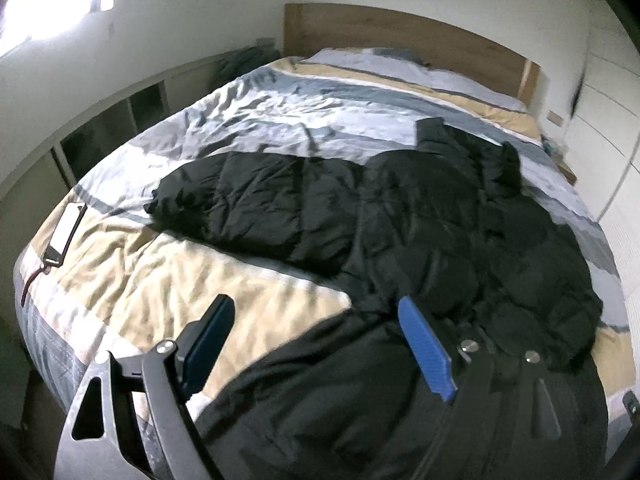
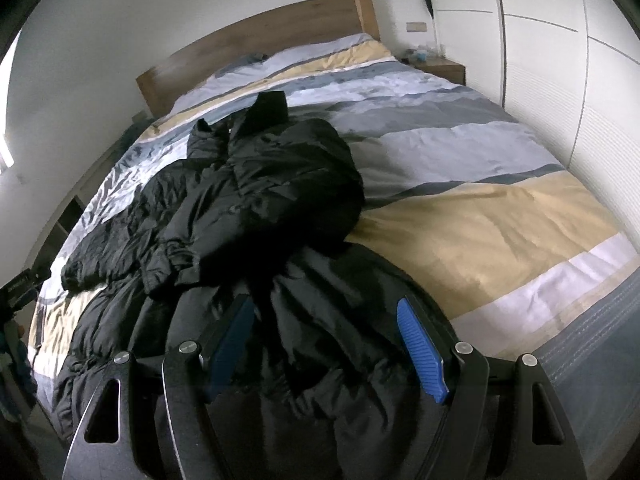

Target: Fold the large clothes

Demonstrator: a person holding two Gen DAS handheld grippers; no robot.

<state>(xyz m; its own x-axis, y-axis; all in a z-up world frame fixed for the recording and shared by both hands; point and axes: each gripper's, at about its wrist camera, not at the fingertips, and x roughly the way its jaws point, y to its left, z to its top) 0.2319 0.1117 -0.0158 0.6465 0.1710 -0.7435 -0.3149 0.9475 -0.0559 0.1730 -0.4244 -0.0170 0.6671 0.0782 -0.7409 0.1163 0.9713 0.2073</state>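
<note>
A large black puffer jacket point(image 1: 400, 216) lies rumpled on the striped bed cover point(image 1: 256, 120), one sleeve stretched out to the left. In the right wrist view the same jacket point(image 2: 256, 184) is bunched at the middle, with its hem hanging over the near bed edge. My left gripper point(image 1: 316, 312) hovers open above the near hem, nothing between its blue pads point(image 1: 424, 344). My right gripper point(image 2: 326, 312) is open too, over the jacket's lower part, and its pads point(image 2: 420, 344) hold no fabric.
A phone point(image 1: 66, 232) with a cable lies at the bed's left edge. A wooden headboard point(image 1: 400, 36) stands at the far end. White wardrobe doors point(image 2: 560, 60) and a bedside table point(image 2: 440, 68) flank the right side. Low shelves point(image 1: 112, 120) run along the left wall.
</note>
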